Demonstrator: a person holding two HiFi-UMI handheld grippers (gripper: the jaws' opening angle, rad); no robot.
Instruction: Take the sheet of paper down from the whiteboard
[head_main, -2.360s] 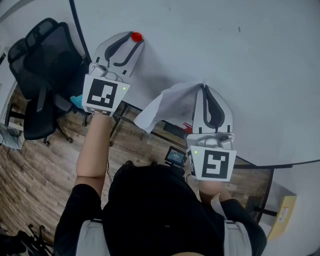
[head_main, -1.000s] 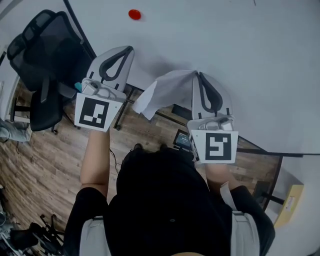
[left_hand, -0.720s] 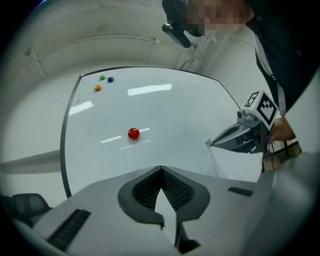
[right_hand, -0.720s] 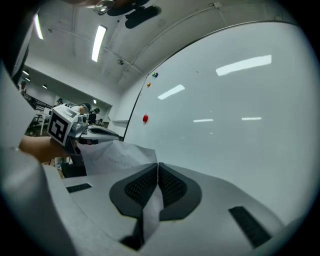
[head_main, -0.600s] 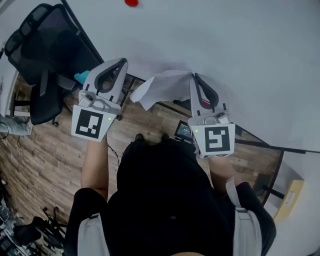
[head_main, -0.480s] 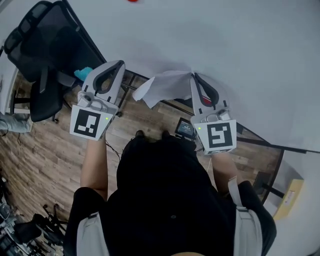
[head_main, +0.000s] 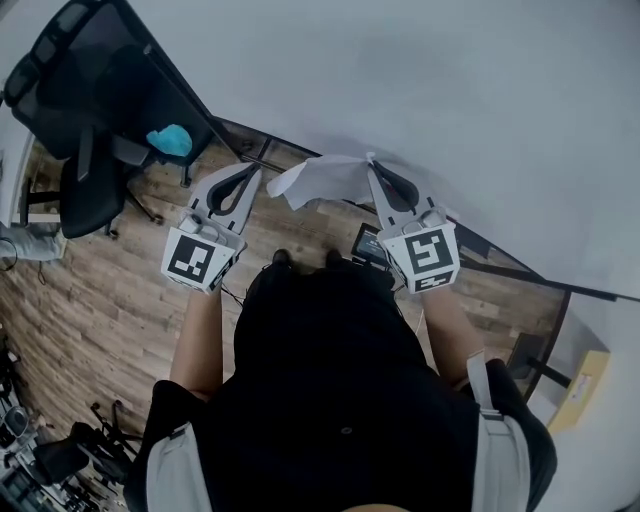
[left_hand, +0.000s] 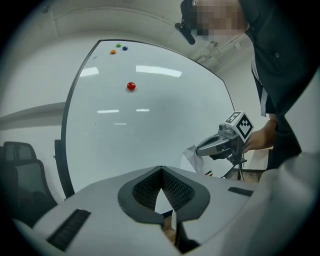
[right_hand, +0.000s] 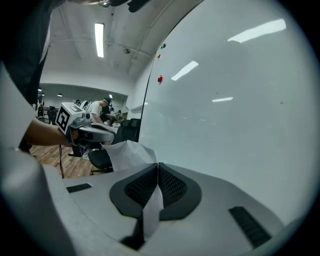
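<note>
The white sheet of paper (head_main: 325, 178) is off the whiteboard (head_main: 450, 90) and hangs crumpled from my right gripper (head_main: 372, 164), which is shut on one edge. In the right gripper view the paper (right_hand: 127, 152) runs out between the closed pads (right_hand: 158, 166) and flops left. My left gripper (head_main: 254, 170) is shut and holds nothing, just left of the sheet's free corner. In the left gripper view its tips (left_hand: 161, 170) meet, and the right gripper (left_hand: 198, 150) with the paper (left_hand: 192, 160) is low on the right. A red magnet (left_hand: 131, 86) stays on the board.
A black office chair (head_main: 90, 90) stands at the upper left, with a teal object (head_main: 170, 140) near it on the wooden floor (head_main: 90, 290). Small coloured magnets (left_hand: 118, 48) sit at the board's top. The board's stand legs (head_main: 520, 285) cross the floor at right.
Both grippers have come down and away from the board. The paper came down with the right gripper. The red magnet has slid out of the head view's top.
</note>
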